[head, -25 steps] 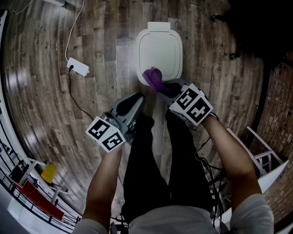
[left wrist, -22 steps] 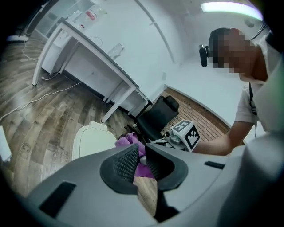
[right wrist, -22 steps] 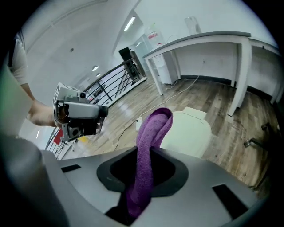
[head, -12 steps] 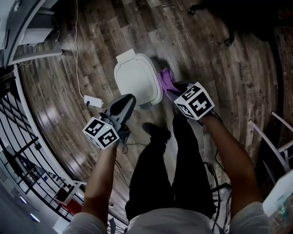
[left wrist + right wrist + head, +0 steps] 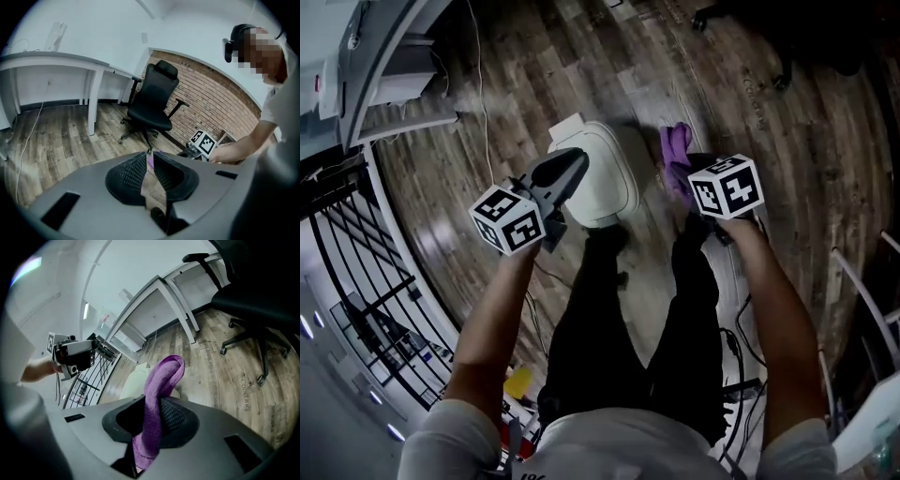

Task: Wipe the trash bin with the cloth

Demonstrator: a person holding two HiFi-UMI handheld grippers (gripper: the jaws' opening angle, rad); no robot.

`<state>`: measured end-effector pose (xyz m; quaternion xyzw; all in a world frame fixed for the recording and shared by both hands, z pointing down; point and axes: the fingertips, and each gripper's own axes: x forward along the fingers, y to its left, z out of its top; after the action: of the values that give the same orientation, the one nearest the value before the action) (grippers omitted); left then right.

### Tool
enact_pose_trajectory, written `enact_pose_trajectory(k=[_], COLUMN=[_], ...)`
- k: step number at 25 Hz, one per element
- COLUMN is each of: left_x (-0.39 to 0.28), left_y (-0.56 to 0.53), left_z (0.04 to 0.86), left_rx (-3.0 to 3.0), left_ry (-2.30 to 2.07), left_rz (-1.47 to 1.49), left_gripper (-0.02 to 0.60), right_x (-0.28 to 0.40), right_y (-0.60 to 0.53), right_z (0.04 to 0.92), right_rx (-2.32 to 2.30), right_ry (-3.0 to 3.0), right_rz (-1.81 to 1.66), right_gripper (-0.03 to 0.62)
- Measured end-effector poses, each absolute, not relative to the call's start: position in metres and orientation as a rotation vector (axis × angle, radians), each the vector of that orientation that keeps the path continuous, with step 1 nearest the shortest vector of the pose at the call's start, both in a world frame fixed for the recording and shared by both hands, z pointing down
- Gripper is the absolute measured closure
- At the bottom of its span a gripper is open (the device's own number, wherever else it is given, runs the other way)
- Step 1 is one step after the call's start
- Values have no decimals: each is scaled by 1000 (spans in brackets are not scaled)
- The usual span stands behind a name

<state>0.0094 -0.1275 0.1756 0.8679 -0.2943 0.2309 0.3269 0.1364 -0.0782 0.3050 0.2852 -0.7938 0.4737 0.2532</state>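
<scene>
The right gripper [image 5: 157, 404] is pinching the purple cloth [image 5: 158, 390] firmly; the cloth stands up between its jaws as one long fold, and its free end curls over beyond the tips. The white trash bin [image 5: 614, 183] stands on the wooden floor [image 5: 741, 103] in the upper middle of the head view, with its lid closed. In that view the cloth lies just to the right of the bin, near its right side, and a thin strip of floor seems to separate them, so I judge that the cloth is not yet on the surface. In the right gripper view the pale bin [image 5: 133, 383] appears directly behind the fold and a little to the left, so the long axis of the cloth already points toward it. The coming move probably needs only a short push to the left and downward until the fold presses on the bin. The left gripper [image 5: 149, 157] has its jaws pressed together with nothing between them; it hangs over the upper left part of the lid, but I cannot tell if it touches it. The right gripper is clearly the one placed for wiping
</scene>
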Motion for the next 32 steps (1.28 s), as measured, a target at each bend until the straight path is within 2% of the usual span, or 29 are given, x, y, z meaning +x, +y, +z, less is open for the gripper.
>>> enact_pose_trajectory(k=[9, 18, 32], left_x=[-4, -22, -23], left_y=[-190, -223, -286], left_z=[222, 292, 333], left_rx=[2385, 2416, 2436], left_ry=[-605, -280, -157], left_rz=[746, 845, 873], left_gripper=[548, 548, 548], right_x=[109, 62, -5], right_y=[-110, -152, -243], right_z=[358, 411, 473], right_rx=[836, 959, 932], right_ry=[-2095, -1889, -1733], right_rz=[1426, 1893, 2237], right_gripper=[513, 513, 513])
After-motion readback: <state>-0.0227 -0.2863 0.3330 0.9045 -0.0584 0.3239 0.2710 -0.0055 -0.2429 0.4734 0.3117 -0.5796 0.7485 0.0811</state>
